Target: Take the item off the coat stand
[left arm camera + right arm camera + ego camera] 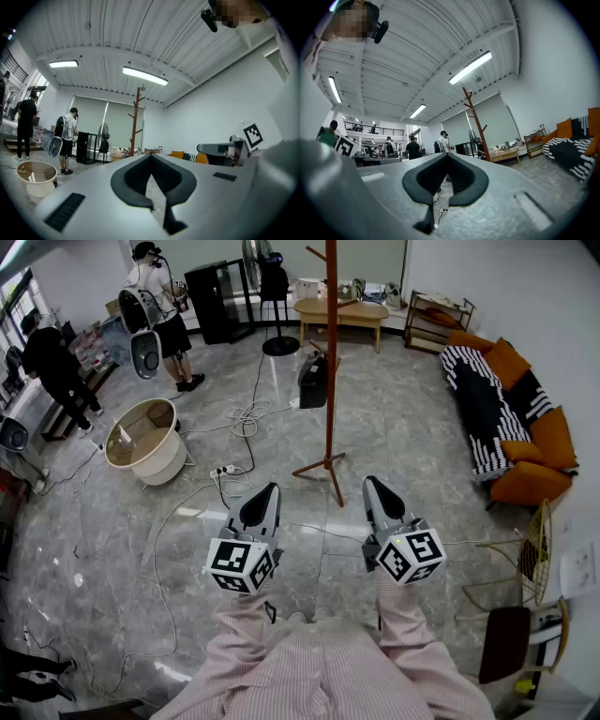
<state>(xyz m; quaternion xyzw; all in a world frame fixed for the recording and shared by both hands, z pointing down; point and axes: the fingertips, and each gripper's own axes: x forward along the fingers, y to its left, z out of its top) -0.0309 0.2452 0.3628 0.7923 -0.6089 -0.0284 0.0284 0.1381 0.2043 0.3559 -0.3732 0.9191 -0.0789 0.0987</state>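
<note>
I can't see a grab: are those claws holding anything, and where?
Nothing is held. The left gripper and right gripper are shut and empty; the black bag hangs on the coat stand.

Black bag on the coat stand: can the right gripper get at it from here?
Probably not yet. The right gripper, shut, is well short of the coat stand, with bare floor between. Nothing blocks the way, but the black bag hangs on its left side, beyond reach.
</note>
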